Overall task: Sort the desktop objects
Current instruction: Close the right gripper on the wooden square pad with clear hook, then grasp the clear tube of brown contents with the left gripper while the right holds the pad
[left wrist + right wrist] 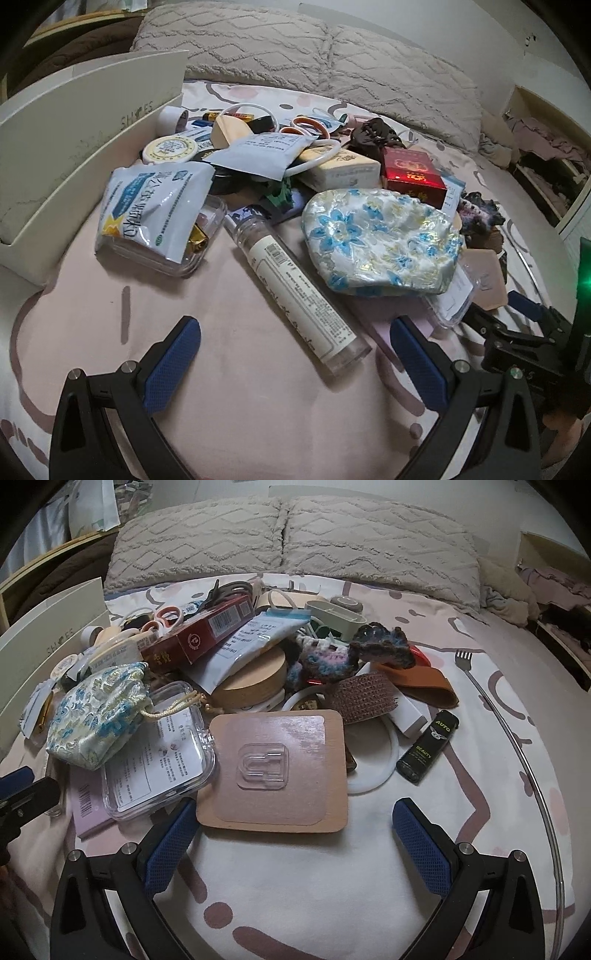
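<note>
One glossy blue-floral pouch (380,243), wrinkled, cinched

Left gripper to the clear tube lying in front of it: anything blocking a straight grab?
Nothing visible. The left gripper is open and the clear tube lies on bare bedsheet, its near end between the fingers. The floral pouch sits just right of the tube's far half; whether they touch is unclear.

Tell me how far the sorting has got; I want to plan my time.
Nothing looks sorted: the white box shows nothing inside where visible. Nothing is in hand: the left gripper and right gripper are open and empty. Left: the whole pile, including the floral pouch, clear tube, red carton and black lighter.
</note>
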Motion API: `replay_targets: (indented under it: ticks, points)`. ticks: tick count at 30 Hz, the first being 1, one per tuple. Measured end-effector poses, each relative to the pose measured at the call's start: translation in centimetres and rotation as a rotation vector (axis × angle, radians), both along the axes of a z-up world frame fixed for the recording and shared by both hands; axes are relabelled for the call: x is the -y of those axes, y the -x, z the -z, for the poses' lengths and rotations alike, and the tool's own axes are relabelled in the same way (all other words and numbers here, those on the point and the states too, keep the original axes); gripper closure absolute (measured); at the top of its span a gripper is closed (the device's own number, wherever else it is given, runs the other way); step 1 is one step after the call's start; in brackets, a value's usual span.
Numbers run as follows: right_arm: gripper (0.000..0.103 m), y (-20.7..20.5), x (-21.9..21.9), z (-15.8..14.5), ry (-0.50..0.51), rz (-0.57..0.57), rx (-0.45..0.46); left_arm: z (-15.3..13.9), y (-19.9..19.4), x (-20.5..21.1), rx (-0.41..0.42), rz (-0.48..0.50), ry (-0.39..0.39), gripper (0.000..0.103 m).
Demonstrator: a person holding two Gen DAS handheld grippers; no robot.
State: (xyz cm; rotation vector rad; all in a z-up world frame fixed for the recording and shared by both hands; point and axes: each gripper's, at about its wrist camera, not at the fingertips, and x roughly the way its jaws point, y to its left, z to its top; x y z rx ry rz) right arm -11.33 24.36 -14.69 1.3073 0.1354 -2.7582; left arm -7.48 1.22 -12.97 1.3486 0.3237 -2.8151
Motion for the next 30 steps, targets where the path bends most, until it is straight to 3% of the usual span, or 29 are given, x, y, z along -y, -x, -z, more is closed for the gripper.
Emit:
replay_targets:
  ticks: [6,11,14,24,30]
  points:
    - [0.001,-0.3,-0.4,-0.1,0.011,0.007,-0.017,0.1,-0.7,0.8,0.002,-0.022,0.029,0.000]
    - [0.019,-0.4,0.2,0.1,0.017,-0.037,-0.014,-0.2,-1.3,1.1,-0.004,-0.015,0.085,0.000]
    - [0.025,-0.4,0.5,0.2,0.010,-0.056,-0.015,-0.5,-1.5,1.2,-0.008,-0.010,0.102,0.000]
    - [0.026,-1.5,0.5,-0.3,0.015,-0.066,-0.053,-0.1,-1.3,1.8,-0.003,-0.005,0.015,0.000]
    - [0.026,-2.6,0.7,-0.4,0.005,-0.060,-0.053,-0.3,-1.4,1.3,-0.028,0.032,-0.004,0.022]
